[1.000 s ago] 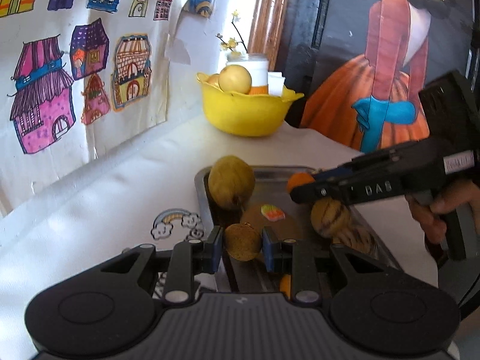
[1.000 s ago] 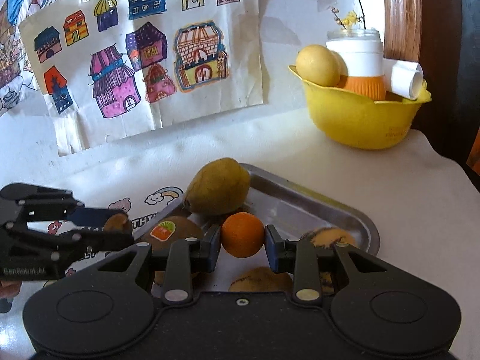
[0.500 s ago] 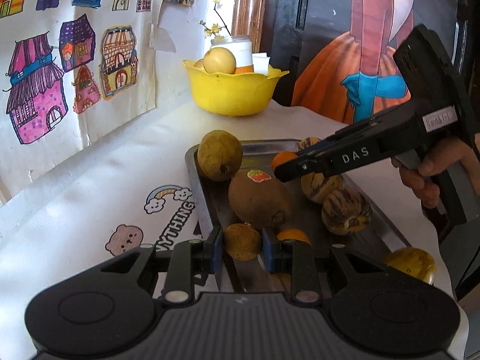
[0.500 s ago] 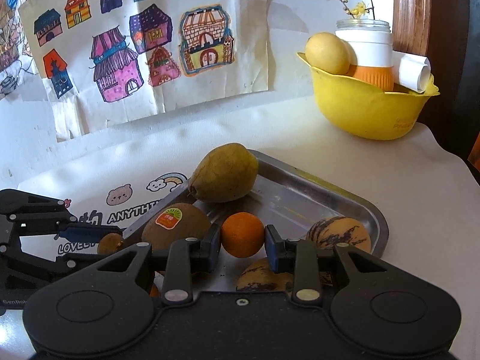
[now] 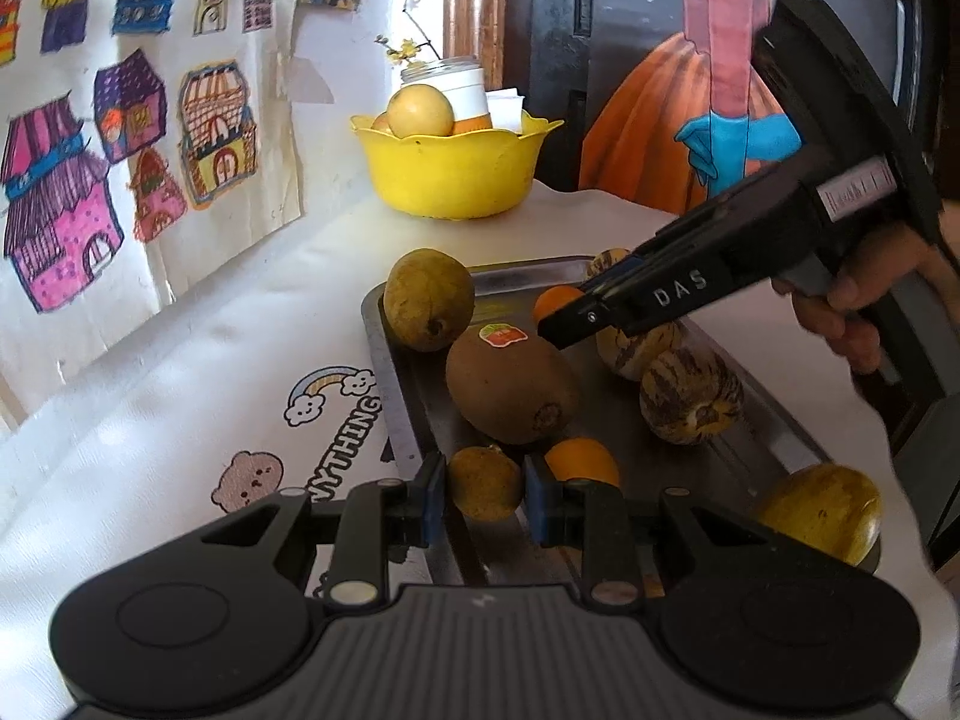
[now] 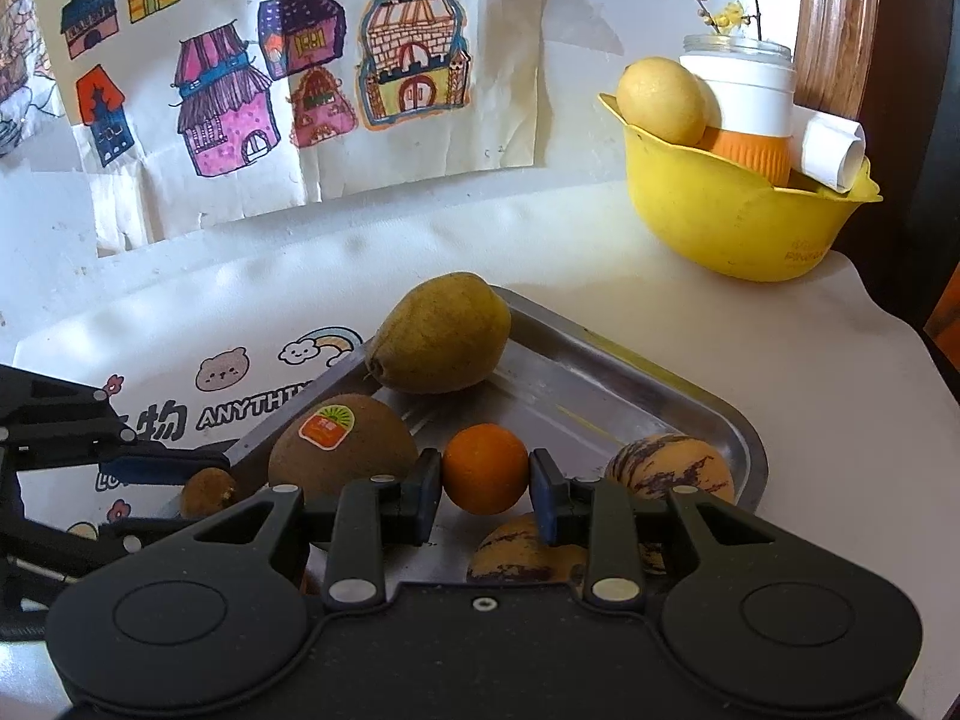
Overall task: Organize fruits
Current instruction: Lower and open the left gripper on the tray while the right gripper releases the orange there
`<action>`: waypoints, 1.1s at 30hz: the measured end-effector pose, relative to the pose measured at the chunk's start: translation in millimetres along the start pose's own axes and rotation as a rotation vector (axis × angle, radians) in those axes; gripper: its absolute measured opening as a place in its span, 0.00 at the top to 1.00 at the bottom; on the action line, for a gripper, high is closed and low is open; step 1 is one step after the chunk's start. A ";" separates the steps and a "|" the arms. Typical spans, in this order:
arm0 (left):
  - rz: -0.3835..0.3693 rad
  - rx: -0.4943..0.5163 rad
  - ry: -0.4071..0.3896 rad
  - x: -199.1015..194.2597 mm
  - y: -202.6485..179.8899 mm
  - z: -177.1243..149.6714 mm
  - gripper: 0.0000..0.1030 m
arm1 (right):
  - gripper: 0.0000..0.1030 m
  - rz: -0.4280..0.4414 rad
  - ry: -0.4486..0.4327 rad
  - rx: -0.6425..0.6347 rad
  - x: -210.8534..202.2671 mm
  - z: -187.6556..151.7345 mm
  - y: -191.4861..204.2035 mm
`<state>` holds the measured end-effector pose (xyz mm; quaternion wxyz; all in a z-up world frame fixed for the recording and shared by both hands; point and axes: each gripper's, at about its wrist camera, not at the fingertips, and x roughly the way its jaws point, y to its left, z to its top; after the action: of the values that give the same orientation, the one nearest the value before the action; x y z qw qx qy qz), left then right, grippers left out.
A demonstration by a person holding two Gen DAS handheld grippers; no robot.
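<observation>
My left gripper [image 5: 485, 483] is shut on a small brown round fruit [image 5: 485, 483] at the near left edge of the steel tray [image 5: 384, 360]; the fruit also shows in the right wrist view [image 6: 207, 492]. My right gripper [image 6: 485, 477] is shut on a small orange [image 6: 485, 468] above the tray's middle; in the left wrist view only part of the orange [image 5: 555, 303] shows. The tray holds a large brown fruit with a sticker [image 5: 510, 390], a green-brown pear [image 5: 427, 299], striped melons [image 5: 690, 402] and another orange [image 5: 582, 461].
A yellow bowl [image 5: 450, 168] with a yellow fruit, a jar and rolled paper stands at the back of the table. A yellow-green fruit [image 5: 819, 510] lies at the tray's near right corner. House drawings hang on the left wall. The white cloth [image 5: 180, 390] has cartoon prints.
Both grippers have pulled back and up from the tray's far part, each still holding its fruit. More of the tray and the near fruits have come into view.
</observation>
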<state>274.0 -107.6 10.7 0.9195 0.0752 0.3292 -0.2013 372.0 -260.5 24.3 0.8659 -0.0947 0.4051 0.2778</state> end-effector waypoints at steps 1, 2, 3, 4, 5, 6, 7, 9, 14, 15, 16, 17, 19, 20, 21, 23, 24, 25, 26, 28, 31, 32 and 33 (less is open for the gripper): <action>0.007 0.015 -0.001 0.5 -2.2 0.0 0.71 | 0.68 -0.003 0.004 -0.001 0.7 0.5 0.2; 0.012 0.028 -0.002 1.0 -3.8 -0.1 0.71 | 0.68 -0.009 0.008 -0.005 1.3 1.1 0.8; 0.014 0.039 -0.002 1.5 -5.3 -0.2 0.71 | 0.68 -0.010 0.011 -0.009 1.9 1.4 1.1; 0.013 0.044 0.000 2.1 -6.1 -0.1 0.71 | 0.68 -0.011 0.012 -0.012 2.0 1.4 1.4; 0.009 0.044 0.006 3.1 -6.4 0.2 0.71 | 0.68 -0.012 0.014 -0.015 2.3 1.5 1.7; 0.002 0.043 0.015 4.3 -6.8 0.5 0.71 | 0.68 -0.013 0.015 -0.018 2.0 1.4 2.0; -0.006 0.041 0.026 5.8 -7.0 0.6 0.70 | 0.67 -0.014 0.016 -0.021 1.9 1.3 2.4; -0.019 0.035 0.046 9.2 -7.6 0.6 0.70 | 0.67 -0.015 0.018 -0.024 2.0 1.4 2.6; -0.018 0.034 0.054 12.2 -8.8 0.0 0.70 | 0.67 -0.018 0.020 -0.031 2.7 1.0 2.8; -0.020 0.031 0.056 12.3 -8.2 0.0 0.70 | 0.67 -0.021 0.023 -0.038 2.9 1.1 3.1; -0.021 0.029 0.058 12.6 -7.6 0.0 0.70 | 0.67 -0.022 0.026 -0.045 3.2 1.3 3.6; -0.022 0.025 0.059 12.7 -7.0 0.0 0.69 | 0.67 -0.023 0.029 -0.053 3.5 1.6 4.3; -0.022 0.021 0.061 13.5 -6.6 0.8 0.69 | 0.67 -0.027 0.039 -0.072 4.5 2.4 6.5; -0.022 0.020 0.061 13.7 -6.5 0.7 0.69 | 0.67 -0.030 0.045 -0.082 5.0 3.2 7.6; -0.021 0.019 0.061 13.4 -7.0 0.5 0.69 | 0.67 -0.032 0.051 -0.093 5.6 4.0 8.6; -0.019 0.019 0.060 13.7 -7.2 0.3 0.69 | 0.67 -0.037 0.064 -0.111 6.6 5.2 10.6; -0.020 0.019 0.060 13.6 -7.1 0.3 0.69 | 0.67 -0.039 0.070 -0.120 7.1 5.7 11.4; -0.019 0.018 0.060 13.9 -7.2 0.4 0.69 | 0.67 -0.040 0.075 -0.128 7.5 6.1 12.3; -0.019 0.018 0.059 13.7 -7.4 0.3 0.69 | 0.67 -0.042 0.079 -0.136 7.8 6.4 12.8; -0.019 0.016 0.060 13.7 -7.5 0.4 0.69 | 0.67 -0.044 0.082 -0.142 8.5 6.3 13.7; -0.024 0.012 0.059 13.1 -7.2 0.0 0.69 | 0.67 -0.045 0.080 -0.139 8.1 6.1 13.0; -0.024 0.015 0.059 13.0 -7.6 -0.1 0.68 | 0.67 -0.045 0.079 -0.136 7.8 6.0 12.8; -0.025 0.017 0.058 12.5 -8.1 -0.5 0.67 | 0.67 -0.047 0.079 -0.136 7.5 5.8 12.7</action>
<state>279.1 -118.8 2.3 0.9062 0.0846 0.3551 -0.2134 372.6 -244.7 23.1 0.8471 -0.1733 0.4169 0.2803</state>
